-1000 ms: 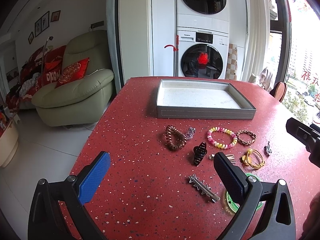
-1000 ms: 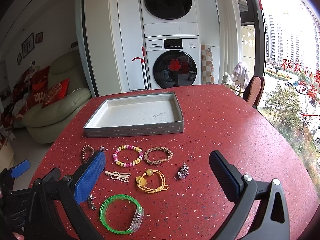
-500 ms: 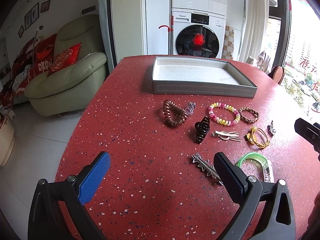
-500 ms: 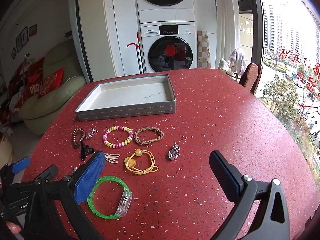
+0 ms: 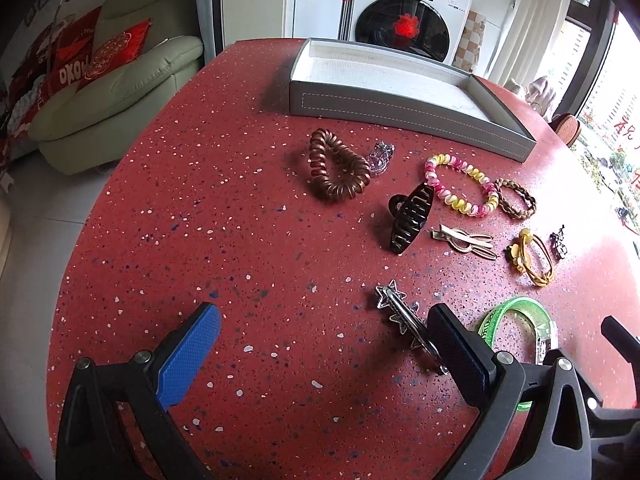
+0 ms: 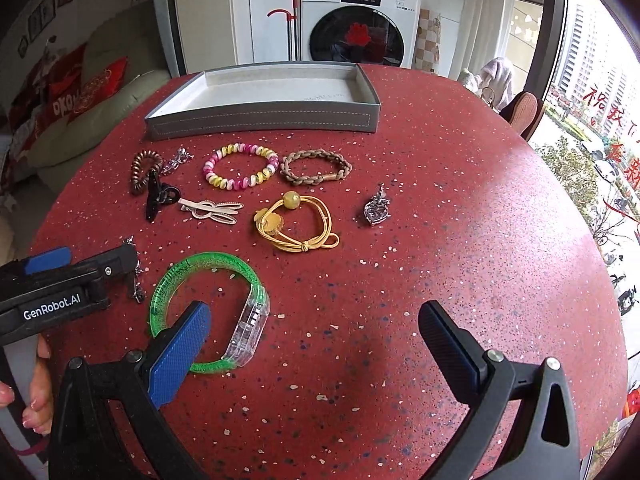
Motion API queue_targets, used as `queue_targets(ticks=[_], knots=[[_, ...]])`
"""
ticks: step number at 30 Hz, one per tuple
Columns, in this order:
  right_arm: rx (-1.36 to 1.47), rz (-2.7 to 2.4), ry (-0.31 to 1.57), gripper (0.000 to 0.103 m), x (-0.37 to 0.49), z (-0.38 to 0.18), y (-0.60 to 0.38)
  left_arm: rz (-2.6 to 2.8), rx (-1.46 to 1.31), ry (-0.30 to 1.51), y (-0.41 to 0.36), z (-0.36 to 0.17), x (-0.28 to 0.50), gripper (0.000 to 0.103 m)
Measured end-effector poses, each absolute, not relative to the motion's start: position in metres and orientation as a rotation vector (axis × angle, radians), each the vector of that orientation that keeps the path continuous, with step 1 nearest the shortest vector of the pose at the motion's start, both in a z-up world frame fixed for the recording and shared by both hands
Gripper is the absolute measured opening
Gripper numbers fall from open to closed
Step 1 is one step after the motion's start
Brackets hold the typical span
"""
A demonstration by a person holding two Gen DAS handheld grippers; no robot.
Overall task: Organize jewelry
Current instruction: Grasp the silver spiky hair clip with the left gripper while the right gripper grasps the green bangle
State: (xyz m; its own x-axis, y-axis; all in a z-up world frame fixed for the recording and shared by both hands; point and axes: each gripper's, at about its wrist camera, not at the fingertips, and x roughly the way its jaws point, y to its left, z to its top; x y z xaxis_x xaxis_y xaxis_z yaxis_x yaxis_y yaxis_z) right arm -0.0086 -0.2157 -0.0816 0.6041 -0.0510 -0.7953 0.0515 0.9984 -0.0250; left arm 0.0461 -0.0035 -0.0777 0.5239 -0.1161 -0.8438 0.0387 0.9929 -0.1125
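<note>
Jewelry lies spread on the red speckled table [image 5: 224,216] in front of an empty grey tray [image 5: 400,114] [image 6: 264,120]. Among it are a brown spiral hair tie [image 5: 336,168], a black claw clip [image 5: 410,218], a pink-yellow bead bracelet [image 6: 240,166], a braided bracelet [image 6: 316,166], a yellow cord tie [image 6: 298,222], a silver pendant [image 6: 376,208], a rabbit clip [image 6: 212,209], a star hairpin [image 5: 404,318] and a green bangle [image 6: 208,308]. My left gripper [image 5: 326,340] hovers open, its right finger beside the star hairpin. My right gripper [image 6: 320,332] is open, its left finger over the bangle.
A green armchair [image 5: 116,92] with red cushions stands left of the table. Behind the tray is a washing machine [image 6: 360,28]. A window and a chair back [image 6: 520,112] lie to the right. A person's fingers [image 6: 36,392] hold the left gripper's handle.
Both grippers have tilted down and come lower and closer to the jewelry on the near part of the table. Nothing has been taken hold of.
</note>
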Motion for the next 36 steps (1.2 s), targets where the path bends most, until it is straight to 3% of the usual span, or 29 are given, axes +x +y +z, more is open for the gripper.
queue_targets(ticks=[7, 11, 17, 23, 25, 28, 30, 32, 36], knots=[[-0.067, -0.054, 0.966, 0.101, -0.002, -0.092, -0.201, -0.06, -0.003, 0.995, -0.016, -0.072, 0.042, 0.103], [-0.057, -0.038, 0.971, 0.091, -0.004, -0.092, -0.202, -0.056, 0.027, 0.997, -0.015, -0.069, 0.04, 0.103], [-0.035, 0.017, 0.973, 0.059, -0.005, -0.088, -0.204, -0.107, 0.048, 1.022, -0.026, -0.066, 0.039, 0.103], [-0.042, 0.044, 0.976, 0.052, -0.004, -0.086, -0.202, -0.158, 0.112, 1.029, -0.039, -0.068, 0.039, 0.1], [-0.041, 0.049, 0.98, 0.051, -0.003, -0.085, -0.202, -0.175, 0.122, 1.026, -0.041, -0.067, 0.038, 0.096], [-0.036, 0.064, 0.981, 0.033, -0.003, -0.084, -0.203, -0.226, 0.118, 1.03, -0.043, -0.065, 0.036, 0.08], [-0.03, 0.07, 0.984, 0.014, -0.002, -0.083, -0.203, -0.262, 0.14, 1.015, -0.048, -0.062, 0.033, 0.053], [-0.012, 0.077, 0.986, 0.011, -0.002, -0.083, -0.204, -0.29, 0.171, 1.0, -0.052, -0.061, 0.03, 0.035], [0.063, 0.105, 0.988, 0.011, -0.002, -0.082, -0.213, -0.361, 0.082, 1.002, -0.043, -0.057, 0.031, 0.031]])
